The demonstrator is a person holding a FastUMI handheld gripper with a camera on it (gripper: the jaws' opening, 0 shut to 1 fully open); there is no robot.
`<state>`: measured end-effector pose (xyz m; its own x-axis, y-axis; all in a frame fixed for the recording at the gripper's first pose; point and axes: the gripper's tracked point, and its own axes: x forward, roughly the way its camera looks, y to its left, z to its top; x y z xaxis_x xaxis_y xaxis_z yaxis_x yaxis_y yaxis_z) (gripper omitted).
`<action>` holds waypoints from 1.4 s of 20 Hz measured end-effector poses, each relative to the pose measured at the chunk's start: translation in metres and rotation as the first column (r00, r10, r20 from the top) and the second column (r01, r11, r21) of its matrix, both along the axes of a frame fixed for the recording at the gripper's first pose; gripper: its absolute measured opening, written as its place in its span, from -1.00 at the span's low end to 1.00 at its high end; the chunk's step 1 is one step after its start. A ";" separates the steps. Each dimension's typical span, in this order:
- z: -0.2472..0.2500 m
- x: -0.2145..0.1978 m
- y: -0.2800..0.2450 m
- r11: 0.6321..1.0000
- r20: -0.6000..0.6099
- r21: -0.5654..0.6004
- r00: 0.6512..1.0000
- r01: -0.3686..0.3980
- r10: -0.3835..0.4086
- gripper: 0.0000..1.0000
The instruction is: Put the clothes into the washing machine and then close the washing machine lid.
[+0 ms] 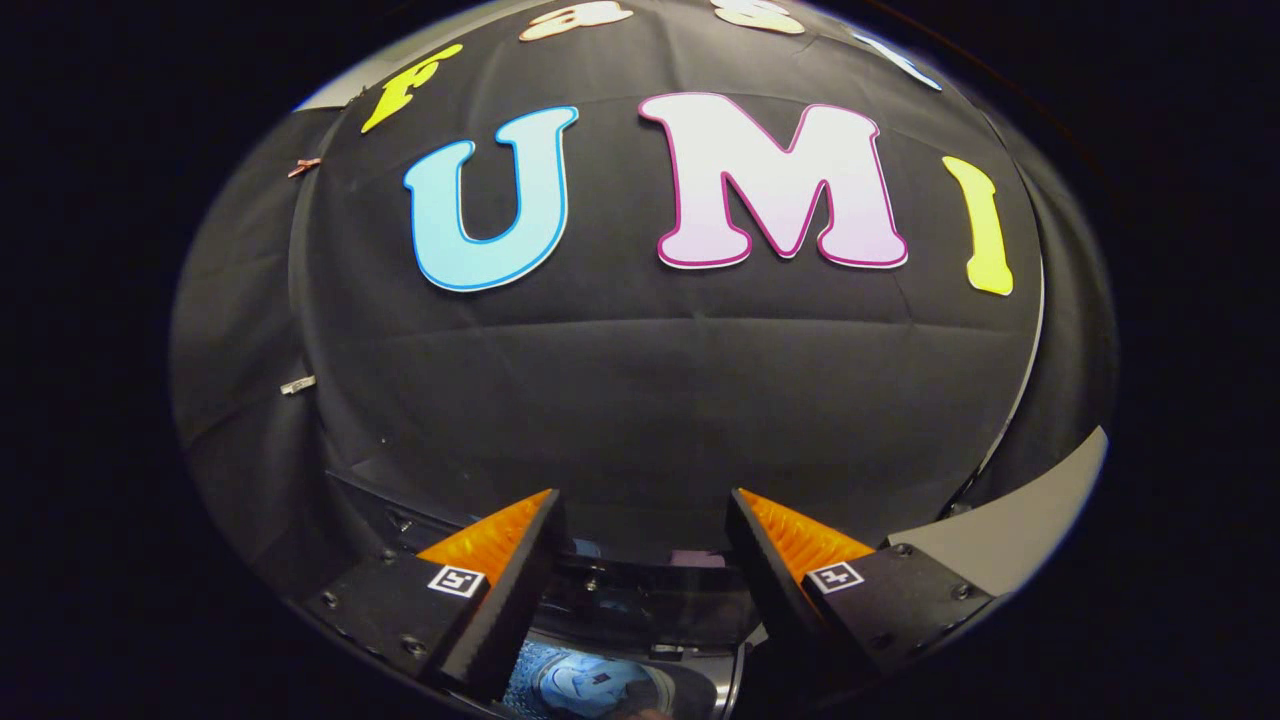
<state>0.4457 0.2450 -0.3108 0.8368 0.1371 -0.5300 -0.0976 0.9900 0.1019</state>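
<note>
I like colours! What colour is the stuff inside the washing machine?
Light blue clothes, seen in the gripper view, below the open gripper.

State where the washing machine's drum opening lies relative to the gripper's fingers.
In the gripper view, the drum opening lies low between the open gripper's two fingers, nearer the left one, below the machine's dark rear panel and the booth wall.

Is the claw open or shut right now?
Open. The claw has its fingers spread wide, nothing between them, held over the washing machine, whose drum shows below.
</note>
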 end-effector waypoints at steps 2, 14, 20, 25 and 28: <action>0.005 -0.015 0.000 1.000 0.010 -0.002 1.000 -0.018 0.018 1.00; 0.012 -0.094 0.001 1.000 0.000 -0.008 1.000 0.009 -0.009 0.99; -0.002 -0.134 0.002 0.999 -0.018 -0.036 1.000 0.012 -0.013 0.99; -0.016 -0.161 0.003 1.000 -0.078 -0.002 0.997 0.006 -0.006 0.99; 0.000 -0.167 0.004 1.000 -0.032 -0.022 0.999 -0.013 0.012 0.99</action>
